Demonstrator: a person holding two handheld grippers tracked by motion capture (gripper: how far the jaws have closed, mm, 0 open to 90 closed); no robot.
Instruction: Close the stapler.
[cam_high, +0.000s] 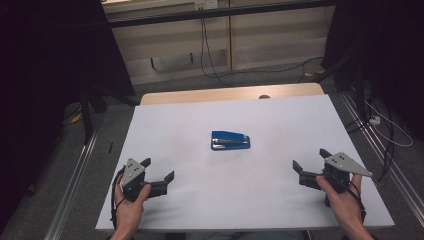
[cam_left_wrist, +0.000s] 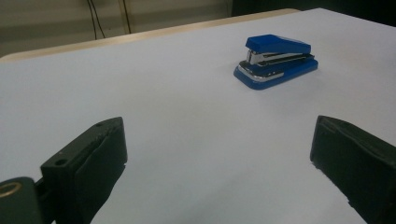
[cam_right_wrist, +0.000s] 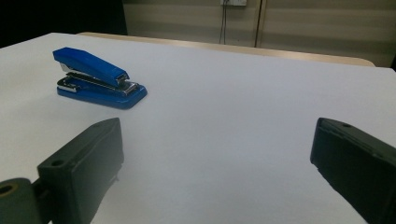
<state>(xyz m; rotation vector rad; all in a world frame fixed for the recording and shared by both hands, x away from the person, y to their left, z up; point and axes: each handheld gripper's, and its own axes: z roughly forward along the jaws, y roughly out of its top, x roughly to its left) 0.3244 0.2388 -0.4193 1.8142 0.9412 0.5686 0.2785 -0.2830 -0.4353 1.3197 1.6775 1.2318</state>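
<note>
Nothing is in hand yet — this looks like the very start, with both tools waiting at the near corners of the white table (cam_high: 165, 125). The left gripper (cam_high: 160, 170) sits low at the near left, jaws spread wide with nothing between them; the right gripper (cam_high: 311, 161) mirrors it at the near right, equally wide and empty. Midway between them, well apart from both and a little farther up the table, lies the blue stapler (cam_high: 230, 140).

The next move, I'd judge, is a reach inward and forward by one gripper (either is about as close as the other), closing across the stapler's narrow body rather than its length.

The stapler itself is small and squat — a blue top arm (cam_left_wrist: 278, 44) raised slightly over a bright metal channel, on a blue base. In the right gripper view (cam_right_wrist: 98, 78) its hinged end is nearer the camera. It rests flat, alone on the sheet.
</note>
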